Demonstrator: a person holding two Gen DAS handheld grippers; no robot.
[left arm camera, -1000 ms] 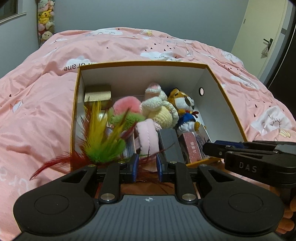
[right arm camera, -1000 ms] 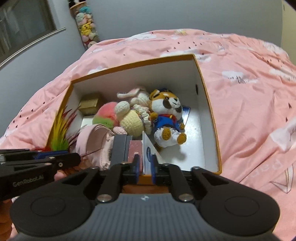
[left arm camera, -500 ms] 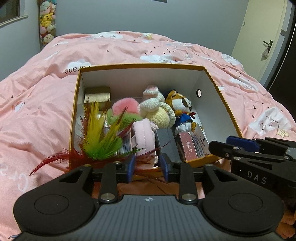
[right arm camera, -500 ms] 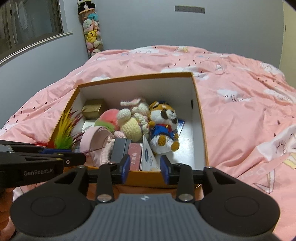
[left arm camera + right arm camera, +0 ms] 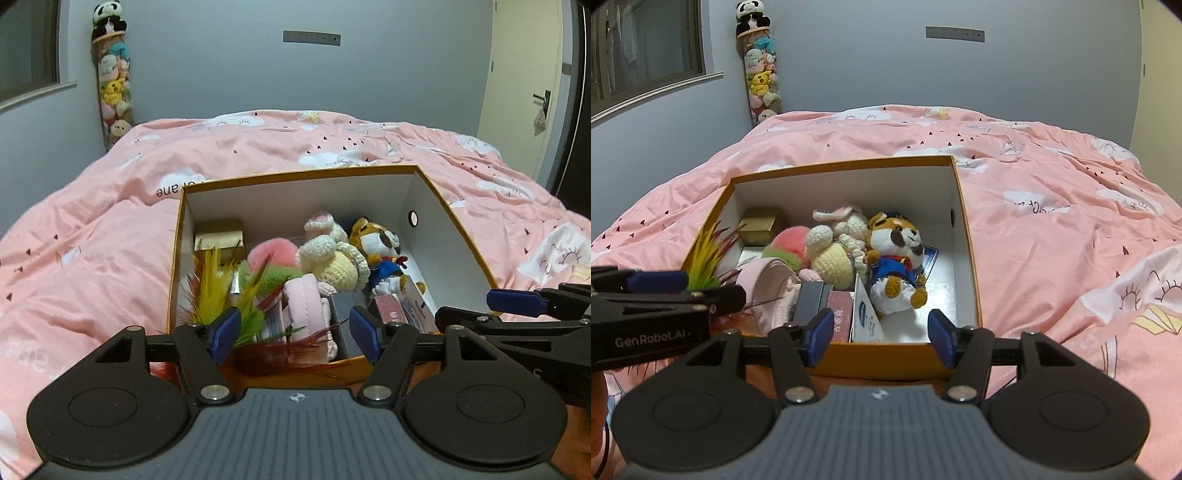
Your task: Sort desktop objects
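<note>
Your left gripper (image 5: pixel 295 328): jaws opening, wide, gripping nothing, at the box's near wall above the feathers (image 5: pixel 221 291) | Your right gripper (image 5: pixel 879 332): jaws opening, wide, empty | Orange box (image 5: pixel 905 356): on the pink quilt (image 5: pixel 1052 206), holding plush fox (image 5: pixel 897 254), crochet bunny (image 5: pixel 834 251), gold carton (image 5: pixel 761 225)

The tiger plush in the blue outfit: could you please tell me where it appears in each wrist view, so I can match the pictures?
Left wrist: the tiger plush sits right of centre, at the box's right wall.
Right wrist: the tiger plush lies at picture centre, with bare box floor to its right.
Shared landmark: the crochet doll touches its left side in both.
</note>
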